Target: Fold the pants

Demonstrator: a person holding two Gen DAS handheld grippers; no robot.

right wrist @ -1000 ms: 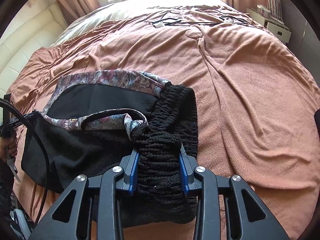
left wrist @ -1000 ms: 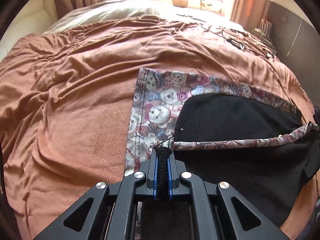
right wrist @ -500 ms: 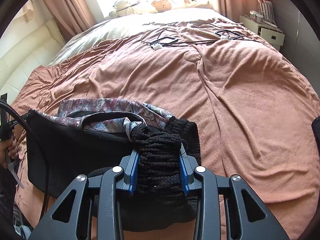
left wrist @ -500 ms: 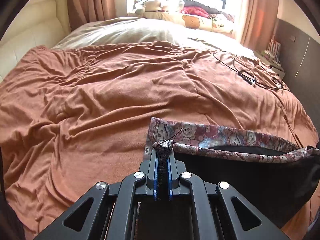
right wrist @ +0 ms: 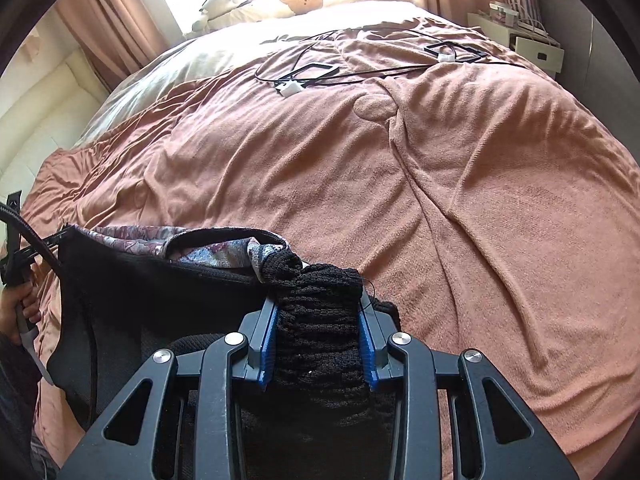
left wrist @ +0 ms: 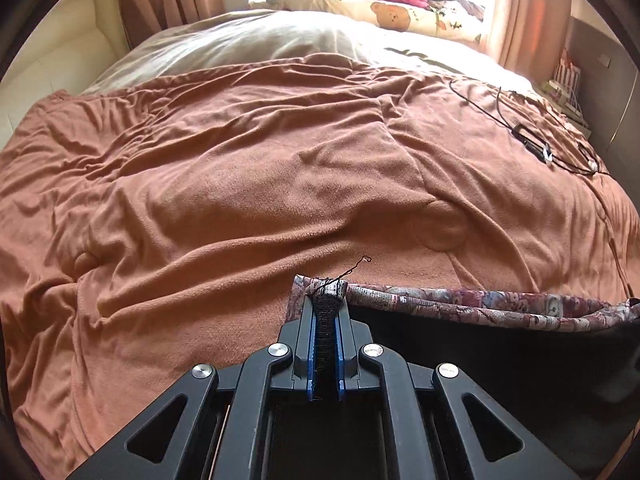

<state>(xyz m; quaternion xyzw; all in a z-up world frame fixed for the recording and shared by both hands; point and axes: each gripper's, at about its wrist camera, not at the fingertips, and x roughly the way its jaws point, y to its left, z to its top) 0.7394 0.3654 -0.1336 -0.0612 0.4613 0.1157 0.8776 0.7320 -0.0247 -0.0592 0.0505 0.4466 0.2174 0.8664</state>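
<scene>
Pants [right wrist: 132, 312]: soft and limp, black inside with a printed outer face; they hang slack between my two grippers above the near edge of the blanket [left wrist: 256, 184]. Light, I judge, and they sag wherever I do not hold them.
Handling: no stiffness at all, so the cloth goes wherever I carry its corners. The knit looks grippy, not slippery; nothing here can break.
Where to hold: the corners of the top edge, I think, one at the thin hem and one at the thick ribbed waistband [right wrist: 320, 320], so that the edge between them stays stretched.
Left gripper [left wrist: 325, 312]: my jaws stand almost together, clamped on a thin black strip of the pants at the corner of the printed hem [left wrist: 480, 304]. A loose thread curls up from the pinch.
Right gripper [right wrist: 320, 316]: my jaws are partly apart, because a fat bunch of the waistband fills the gap; the blue pads [right wrist: 269, 344] press on it from both sides.
Hand [right wrist: 20, 304]: seen from the right wrist, it grips the left tool's handle at the far left.
Risk: the thin left pinch could slip if I pull hard.
</scene>
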